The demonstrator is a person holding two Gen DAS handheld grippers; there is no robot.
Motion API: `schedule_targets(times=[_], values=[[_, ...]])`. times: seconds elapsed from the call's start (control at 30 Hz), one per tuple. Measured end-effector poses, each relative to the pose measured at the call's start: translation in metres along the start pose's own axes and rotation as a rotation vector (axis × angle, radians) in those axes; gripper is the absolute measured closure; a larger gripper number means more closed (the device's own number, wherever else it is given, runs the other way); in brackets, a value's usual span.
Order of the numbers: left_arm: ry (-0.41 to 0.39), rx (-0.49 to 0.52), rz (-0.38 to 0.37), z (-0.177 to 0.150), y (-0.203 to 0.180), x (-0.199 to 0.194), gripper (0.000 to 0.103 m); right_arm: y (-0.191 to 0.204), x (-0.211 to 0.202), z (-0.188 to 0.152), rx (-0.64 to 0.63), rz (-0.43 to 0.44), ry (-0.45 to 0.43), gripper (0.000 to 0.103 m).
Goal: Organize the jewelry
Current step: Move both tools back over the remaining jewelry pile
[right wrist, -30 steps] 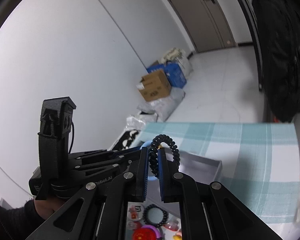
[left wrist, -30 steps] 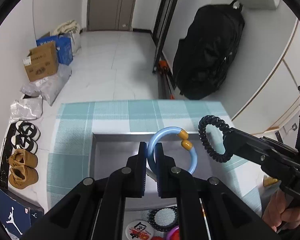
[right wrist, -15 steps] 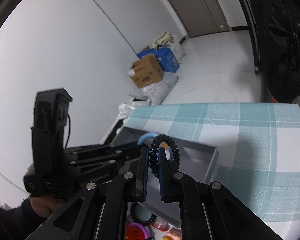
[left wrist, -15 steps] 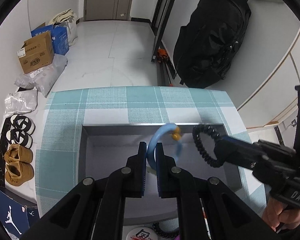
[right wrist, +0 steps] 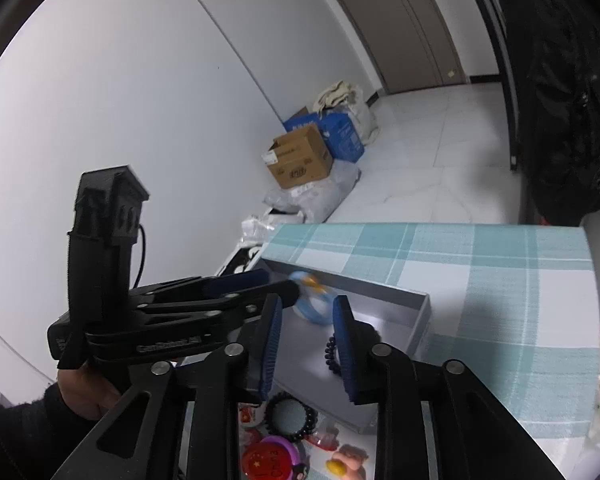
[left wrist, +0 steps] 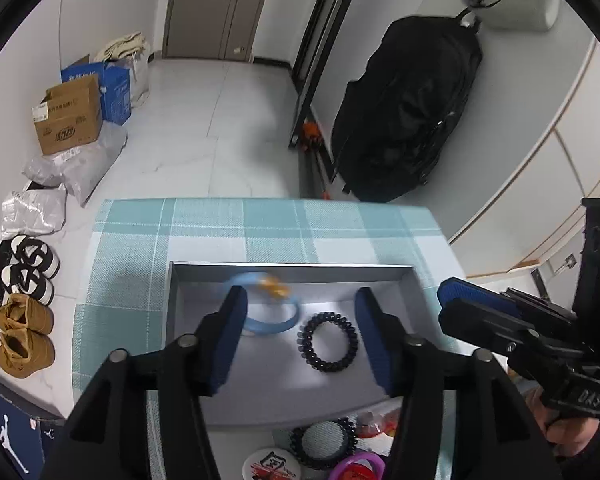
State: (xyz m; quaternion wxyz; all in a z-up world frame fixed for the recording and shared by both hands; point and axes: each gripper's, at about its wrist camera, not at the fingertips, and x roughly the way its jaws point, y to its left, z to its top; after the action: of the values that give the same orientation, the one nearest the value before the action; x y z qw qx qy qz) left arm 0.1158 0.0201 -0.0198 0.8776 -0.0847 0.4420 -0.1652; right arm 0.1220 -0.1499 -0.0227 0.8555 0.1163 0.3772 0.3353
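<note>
Now both grippers stand apart over the shallow grey cardboard tray [left wrist: 408,280] — left gripper [left wrist: 300,332] and right gripper [right wrist: 306,344] have just been opening, nothing between their jaws. Inside lie the black spiral hair band [left wrist: 327,342] and, blurred, the light-blue bangle [left wrist: 272,312].

A woven checked cloth [left wrist: 204,236] is covering the table, carrying a matt grey tray [left wrist: 292,270] holding a glossy coiled plastic band [left wrist: 328,342].

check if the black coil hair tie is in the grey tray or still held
In the tray. The black coil hair tie lies flat on the grey tray floor, beside the blurred blue bangle, clear of both opened grippers.
</note>
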Motion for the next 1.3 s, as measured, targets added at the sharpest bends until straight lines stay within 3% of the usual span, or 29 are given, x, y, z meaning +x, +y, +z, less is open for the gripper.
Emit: schedule_targets(times=[0.13,0.5,0.63,0.73,0.97,1.3], values=[[-0.019,-0.005,0.047,-0.007,-0.001,-0.006,0.05,0.004,-0.011,-0.004,-0.02,-0.014,-0.043,0.048],[-0.058,0.014,0.086,-0.031,-0.012,-0.027,0.048,0.013,-0.032,-0.018,-0.06,-0.086,-0.109,0.015],[-0.09,-0.002,0.11,-0.04,-0.015,-0.037,0.038,0.013,-0.043,-0.025,-0.056,-0.108,-0.13,0.004],[-0.093,-0.021,0.104,-0.051,-0.015,-0.042,0.034,0.012,-0.052,-0.029,-0.052,-0.12,-0.152,0.0],[-0.031,-0.026,0.085,-0.079,-0.026,-0.044,0.028,0.013,-0.067,-0.046,-0.037,-0.147,-0.15,0.0],[0.044,-0.02,0.088,-0.105,-0.033,-0.042,0.028,0.016,-0.074,-0.069,-0.036,-0.168,-0.106,0.0]])
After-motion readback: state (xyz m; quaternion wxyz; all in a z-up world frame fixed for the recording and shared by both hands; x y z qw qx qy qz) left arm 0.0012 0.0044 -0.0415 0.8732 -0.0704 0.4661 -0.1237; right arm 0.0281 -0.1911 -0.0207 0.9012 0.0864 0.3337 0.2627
